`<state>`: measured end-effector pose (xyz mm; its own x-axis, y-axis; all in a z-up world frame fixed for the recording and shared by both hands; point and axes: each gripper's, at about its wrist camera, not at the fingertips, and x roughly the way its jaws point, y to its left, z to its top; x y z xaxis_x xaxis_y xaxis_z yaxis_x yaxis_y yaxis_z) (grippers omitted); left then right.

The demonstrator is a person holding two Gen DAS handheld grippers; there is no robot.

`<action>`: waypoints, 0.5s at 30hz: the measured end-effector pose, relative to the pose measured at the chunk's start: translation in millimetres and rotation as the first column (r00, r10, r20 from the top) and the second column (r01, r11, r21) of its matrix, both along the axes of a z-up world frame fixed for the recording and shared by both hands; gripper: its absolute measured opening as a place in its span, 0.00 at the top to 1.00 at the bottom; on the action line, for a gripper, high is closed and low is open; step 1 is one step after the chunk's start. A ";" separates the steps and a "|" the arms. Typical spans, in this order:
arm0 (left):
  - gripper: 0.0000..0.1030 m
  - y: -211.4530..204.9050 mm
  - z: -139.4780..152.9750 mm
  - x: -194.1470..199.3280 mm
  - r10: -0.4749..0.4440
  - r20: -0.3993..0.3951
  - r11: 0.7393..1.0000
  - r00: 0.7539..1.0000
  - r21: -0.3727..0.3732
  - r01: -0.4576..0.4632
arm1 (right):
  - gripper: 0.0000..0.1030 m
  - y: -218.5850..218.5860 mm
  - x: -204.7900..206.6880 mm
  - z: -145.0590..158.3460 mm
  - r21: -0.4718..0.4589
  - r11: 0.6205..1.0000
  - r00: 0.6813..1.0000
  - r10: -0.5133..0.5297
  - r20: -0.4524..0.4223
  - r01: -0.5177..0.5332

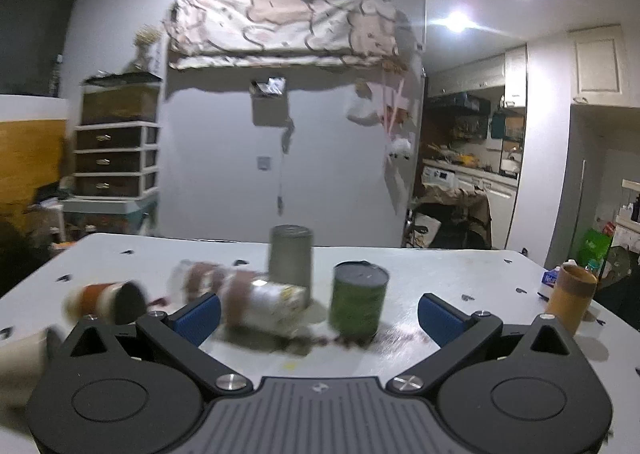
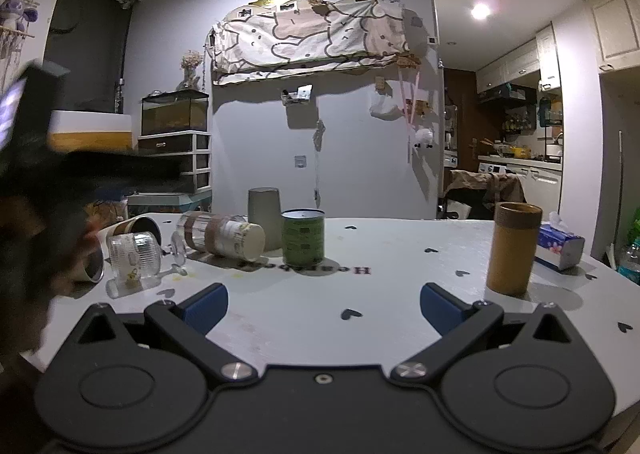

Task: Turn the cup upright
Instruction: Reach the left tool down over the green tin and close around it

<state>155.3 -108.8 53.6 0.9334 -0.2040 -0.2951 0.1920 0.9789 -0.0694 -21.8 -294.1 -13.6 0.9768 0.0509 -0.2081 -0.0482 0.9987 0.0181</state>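
Your white table (image 2: 400,238) is crowded at the left, and that is the danger: reach carelessly and you could knock the lying jar (image 2: 220,234), the tipped glass (image 2: 134,254) or the green can (image 2: 303,236). The paper cup (image 2: 130,230) lies on its side at the far left, its long axis roughly level, its dark mouth toward you and rightward. Your left gripper (image 1: 318,316) and right gripper (image 2: 324,306) both stand wide apart, holding nothing.

Ahead of you a grey wall (image 2: 260,125) carries a cloth-draped shelf (image 2: 312,37); drawers (image 2: 176,161) stand left, a kitchen (image 2: 516,149) opens right, ceiling lights (image 2: 480,10) glare.
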 end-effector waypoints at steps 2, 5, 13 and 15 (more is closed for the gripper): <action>0.00 -14.5 2.4 28.8 -0.037 -0.027 0.999 0.999 -0.002 0.037 | 0.00 -4.6 -0.9 -1.4 -0.002 1.000 1.000 -0.007 -0.006 0.007; 0.01 -37.2 1.1 71.2 -0.036 -0.058 0.999 0.998 0.018 0.037 | 0.00 -15.6 -1.4 -3.1 -0.011 0.999 0.999 -0.045 -0.019 0.044; 0.02 -81.8 -16.1 161.2 0.033 -0.171 0.996 0.985 0.085 -0.019 | 0.00 -38.4 2.2 -12.1 0.008 0.996 0.995 -0.086 -0.049 0.087; 0.03 -88.1 -21.2 174.4 0.056 -0.192 0.993 0.980 0.114 -0.034 | 0.00 -41.6 3.4 -14.7 0.007 0.996 0.994 -0.094 -0.057 0.094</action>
<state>329.6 -196.9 32.4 0.8636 -0.1191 -0.4899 0.1408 0.9900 0.0075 -18.4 -335.7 -28.3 0.9641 -0.0382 -0.2628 0.0472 0.9985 0.0281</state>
